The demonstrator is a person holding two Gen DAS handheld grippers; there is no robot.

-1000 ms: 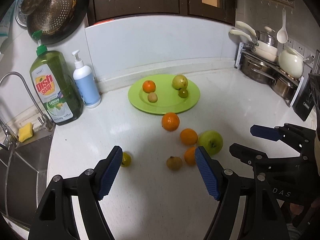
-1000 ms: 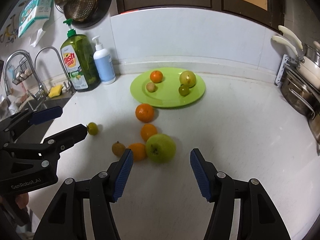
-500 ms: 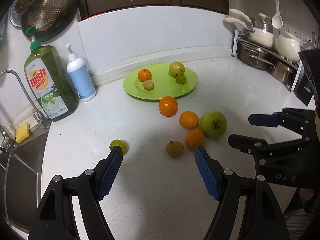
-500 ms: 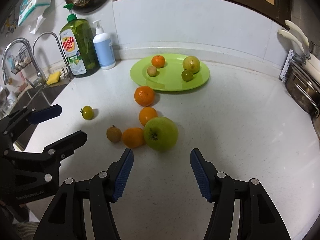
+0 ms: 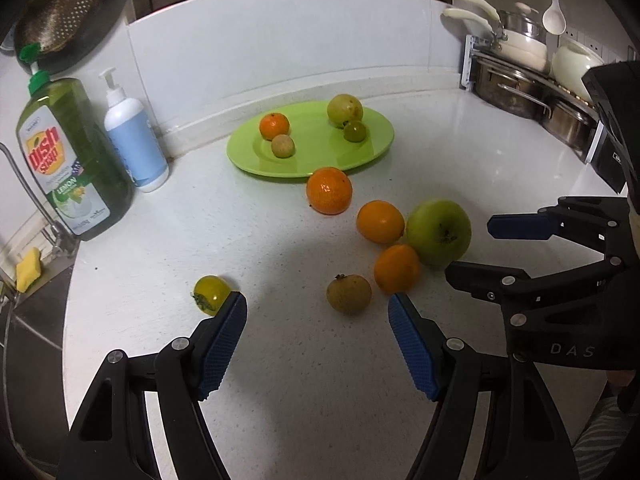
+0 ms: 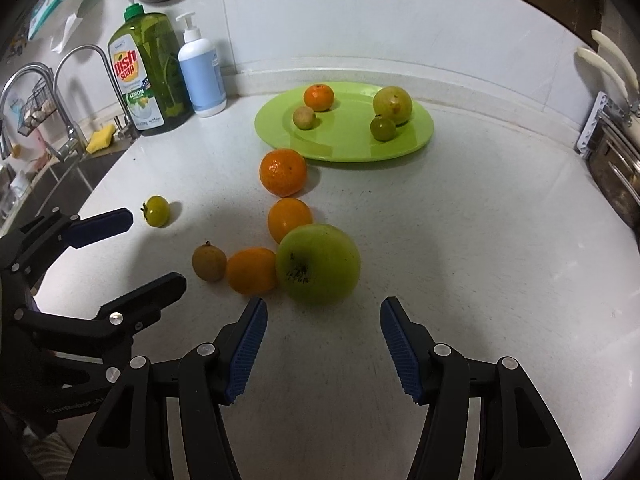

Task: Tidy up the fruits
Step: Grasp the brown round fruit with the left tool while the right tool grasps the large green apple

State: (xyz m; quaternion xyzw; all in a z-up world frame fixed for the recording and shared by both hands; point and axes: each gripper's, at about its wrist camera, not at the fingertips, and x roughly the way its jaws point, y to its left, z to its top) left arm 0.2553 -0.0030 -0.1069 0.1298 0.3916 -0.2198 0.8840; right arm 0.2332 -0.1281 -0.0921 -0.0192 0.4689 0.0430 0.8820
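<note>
Approach step: both the left gripper (image 5: 316,310) and the right gripper (image 6: 320,318) hover wide-jawed and empty over the loose fruit mid-counter. Next, I judge, the right closes around the big round green apple (image 6: 318,265), bound for the flat lime-green plastic plate (image 6: 416,140) by the counter's back edge.

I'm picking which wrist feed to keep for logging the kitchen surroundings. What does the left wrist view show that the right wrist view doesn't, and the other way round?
Only the left wrist view shows the white ladle hanging on the wall and the cream pot on the rack.

Only the right wrist view shows the two curved faucets at the sink and the wire caddy beside them.

Both show the green plate holding four fruits, six fruits loose on the counter, the dish soap bottle, the yellow sponge, and the left gripper and right gripper open and empty.
</note>
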